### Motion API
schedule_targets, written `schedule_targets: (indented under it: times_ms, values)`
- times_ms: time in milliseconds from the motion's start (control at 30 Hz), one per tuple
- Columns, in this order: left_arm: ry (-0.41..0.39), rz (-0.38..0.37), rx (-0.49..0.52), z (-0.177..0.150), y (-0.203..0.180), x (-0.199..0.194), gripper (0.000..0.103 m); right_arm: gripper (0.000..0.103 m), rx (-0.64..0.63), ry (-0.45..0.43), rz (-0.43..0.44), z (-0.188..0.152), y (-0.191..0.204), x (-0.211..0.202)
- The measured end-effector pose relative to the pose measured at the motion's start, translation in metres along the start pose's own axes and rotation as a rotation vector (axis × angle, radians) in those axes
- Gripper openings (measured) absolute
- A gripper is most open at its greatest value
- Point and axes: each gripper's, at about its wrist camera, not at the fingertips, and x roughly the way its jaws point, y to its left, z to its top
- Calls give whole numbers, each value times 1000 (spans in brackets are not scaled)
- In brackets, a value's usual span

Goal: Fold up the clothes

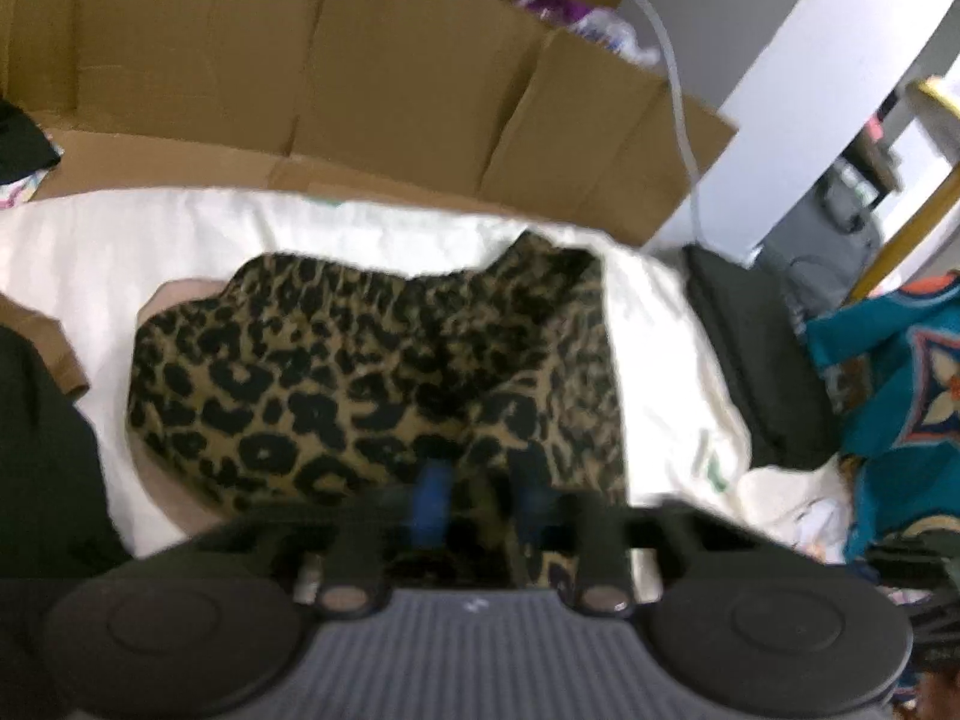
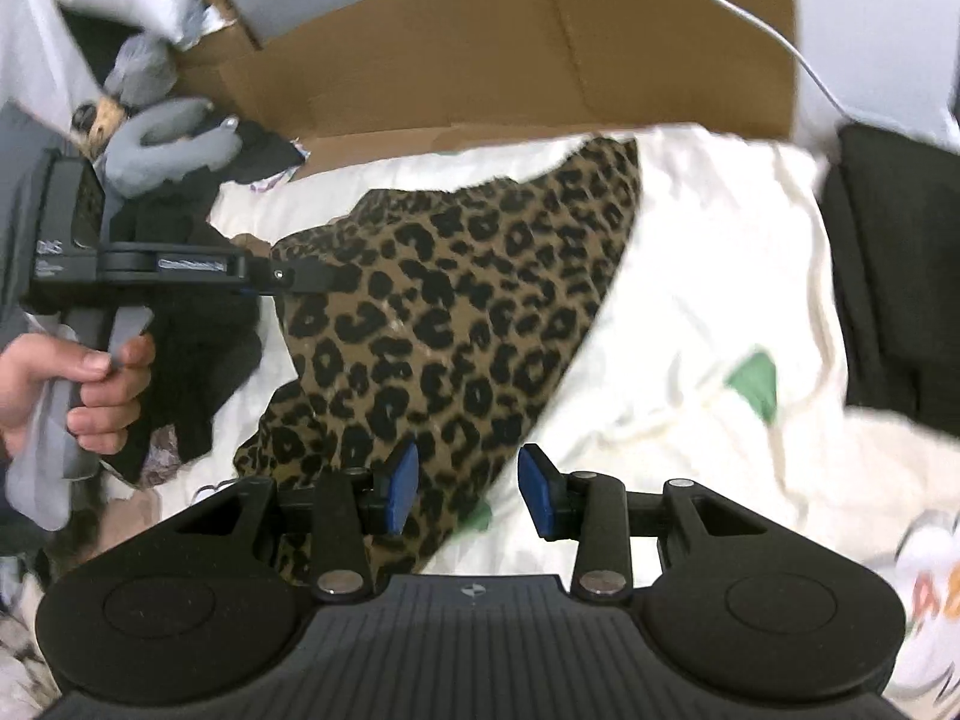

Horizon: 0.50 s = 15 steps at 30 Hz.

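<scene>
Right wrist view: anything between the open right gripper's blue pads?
Leopard-print garment edge and white sheet behind the right gripper; nothing gripped.

Materials: mostly soft cloth, matt plastic, plain cardboard.
Leopard-print garment matt woven cloth; white sheet creased fabric; cardboard box raw brown, dull; right gripper matt black plastic, blue rubbery pads.
</scene>
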Motion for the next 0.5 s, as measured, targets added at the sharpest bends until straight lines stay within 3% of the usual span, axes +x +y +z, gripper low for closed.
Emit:
schedule_targets:
  times_ms: [233,500]
  values:
    - [-14,-48,42,7,-54,-28,5,44,119,-50,11,-11,-21,-26]
    - [4,-122,107,0,-130,-25,5,44,277,-139,111,-8,-48,-53]
